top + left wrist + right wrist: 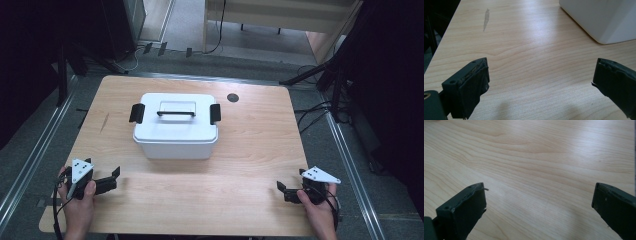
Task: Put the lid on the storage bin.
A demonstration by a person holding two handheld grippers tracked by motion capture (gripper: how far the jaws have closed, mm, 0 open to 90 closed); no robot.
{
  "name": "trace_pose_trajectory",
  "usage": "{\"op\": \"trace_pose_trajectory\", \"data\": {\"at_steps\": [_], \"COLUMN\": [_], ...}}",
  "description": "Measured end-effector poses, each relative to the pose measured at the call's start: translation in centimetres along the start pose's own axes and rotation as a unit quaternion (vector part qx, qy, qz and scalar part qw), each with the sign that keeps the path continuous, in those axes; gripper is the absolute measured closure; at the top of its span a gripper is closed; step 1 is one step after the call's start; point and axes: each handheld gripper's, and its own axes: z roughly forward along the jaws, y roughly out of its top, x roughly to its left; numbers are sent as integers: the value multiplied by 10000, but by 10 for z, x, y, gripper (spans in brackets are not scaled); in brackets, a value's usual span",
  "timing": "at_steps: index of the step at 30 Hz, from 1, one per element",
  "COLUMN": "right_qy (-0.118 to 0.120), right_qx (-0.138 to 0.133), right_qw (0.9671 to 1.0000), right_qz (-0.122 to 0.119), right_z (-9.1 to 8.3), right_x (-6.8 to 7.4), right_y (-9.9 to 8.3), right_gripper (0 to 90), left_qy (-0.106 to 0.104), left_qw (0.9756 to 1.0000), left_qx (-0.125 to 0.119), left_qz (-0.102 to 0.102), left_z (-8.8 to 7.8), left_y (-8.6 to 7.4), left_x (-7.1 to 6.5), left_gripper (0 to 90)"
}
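Observation:
A white lidded box (pixel 175 126) with a black handle on top and black clips at both ends sits in the middle of the wooden table (pixel 250 150). My left gripper (pixel 114 179) rests low at the table's front left, jaws wide apart with nothing between them. In the left gripper view the left gripper (pixel 540 75) looks over bare wood, and a corner of the white box (pixel 604 20) stands at the upper right. My right gripper (pixel 281 190) sits at the front right, also open and empty. In the right gripper view the right gripper (pixel 539 200) faces plain table wood.
A small dark round disc (pixel 233 97) is set in the table behind the box on the right. A grey smear (pixel 486 18) marks the wood at the left. Dark stands and cables (pixel 310 110) surround the table, with metal floor rails on both sides.

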Motion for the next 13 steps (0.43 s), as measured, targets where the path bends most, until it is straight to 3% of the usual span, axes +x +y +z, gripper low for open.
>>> {"op": "trace_pose_trajectory", "data": {"at_steps": [10, 13], "right_qy": [-419, -420], "right_qx": [-490, -513], "right_qw": [9976, 9972], "right_qz": [264, 335], "right_z": [-10, -11], "right_x": [4, 4], "right_y": [-13, -14], "right_gripper": [0, 0], "left_qy": [1, 12], "left_qw": [10000, 10000], "left_qx": [-14, 1], "left_qz": [-29, -20], "left_z": [0, 1], "left_y": [0, 0], "left_x": [1, 0], "left_gripper": [10, 10]}}
